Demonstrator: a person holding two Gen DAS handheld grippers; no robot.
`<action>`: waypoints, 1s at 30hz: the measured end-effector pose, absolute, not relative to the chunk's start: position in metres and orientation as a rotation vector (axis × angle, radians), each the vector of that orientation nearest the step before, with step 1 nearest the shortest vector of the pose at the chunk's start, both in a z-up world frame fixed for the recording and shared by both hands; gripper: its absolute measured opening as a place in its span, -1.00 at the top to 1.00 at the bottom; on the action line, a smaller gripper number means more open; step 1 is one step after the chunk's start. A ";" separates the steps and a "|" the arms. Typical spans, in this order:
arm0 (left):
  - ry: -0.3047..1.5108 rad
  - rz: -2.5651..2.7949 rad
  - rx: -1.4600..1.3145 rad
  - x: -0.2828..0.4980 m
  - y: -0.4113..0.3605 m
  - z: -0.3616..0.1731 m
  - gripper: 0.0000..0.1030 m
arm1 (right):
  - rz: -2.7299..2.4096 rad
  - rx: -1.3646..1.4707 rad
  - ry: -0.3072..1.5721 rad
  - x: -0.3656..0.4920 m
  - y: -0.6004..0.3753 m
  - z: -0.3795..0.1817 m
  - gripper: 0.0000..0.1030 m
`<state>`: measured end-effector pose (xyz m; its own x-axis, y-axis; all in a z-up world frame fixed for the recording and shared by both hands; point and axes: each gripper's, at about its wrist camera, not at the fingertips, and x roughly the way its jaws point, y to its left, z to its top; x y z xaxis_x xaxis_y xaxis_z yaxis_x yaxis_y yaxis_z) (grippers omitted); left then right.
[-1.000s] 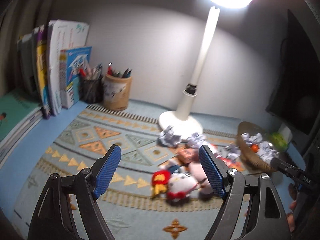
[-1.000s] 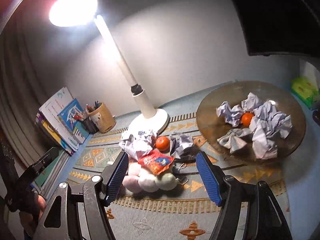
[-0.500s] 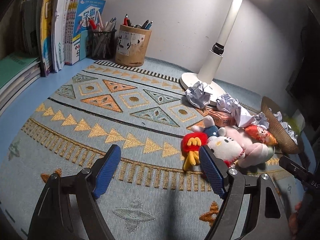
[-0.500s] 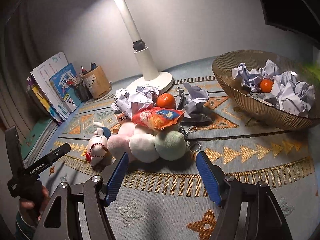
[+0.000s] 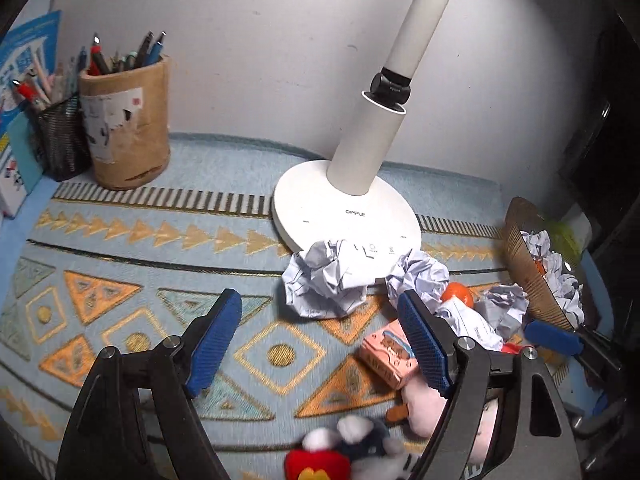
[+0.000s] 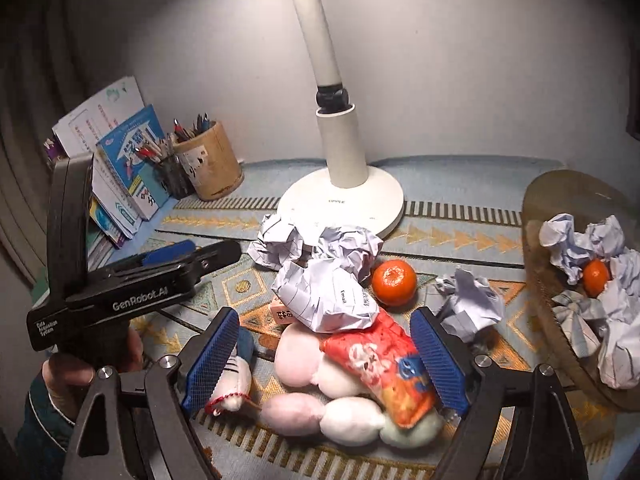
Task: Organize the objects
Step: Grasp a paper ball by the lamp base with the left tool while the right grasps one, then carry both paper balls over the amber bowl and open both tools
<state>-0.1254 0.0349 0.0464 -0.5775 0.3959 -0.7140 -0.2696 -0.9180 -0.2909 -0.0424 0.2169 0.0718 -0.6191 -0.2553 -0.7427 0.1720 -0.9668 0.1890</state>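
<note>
Patterned mat, OPPLE lamp base, GenRobot.AI left gripper, right gripper, both jaws apart, smaller print unclear.

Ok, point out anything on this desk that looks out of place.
Crumpled paper balls lie loose on the mat, two against the lamp base, heaped with plush toys, a snack bag and an orange. More paper and another orange fill the bowl.

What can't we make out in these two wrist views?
- Lamp head: cut off by the top edge in both views.
- Pink box: left wrist view, partly behind the left gripper's finger; print too small.
- Red-and-white plush: cut off by the bottom edge, blurred.
- Bowl: cropped at the right edge.
</note>
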 end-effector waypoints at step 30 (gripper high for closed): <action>-0.299 2.496 -0.870 -0.042 0.045 0.126 0.03 | -2.745 1.013 -0.236 0.012 0.255 0.115 0.08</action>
<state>-0.0418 0.0455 0.1263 -0.6845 0.5037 -0.5271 -0.3650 -0.8626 -0.3502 0.0117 0.2548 0.1151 -0.7432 -0.2468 -0.6219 0.1371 -0.9659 0.2195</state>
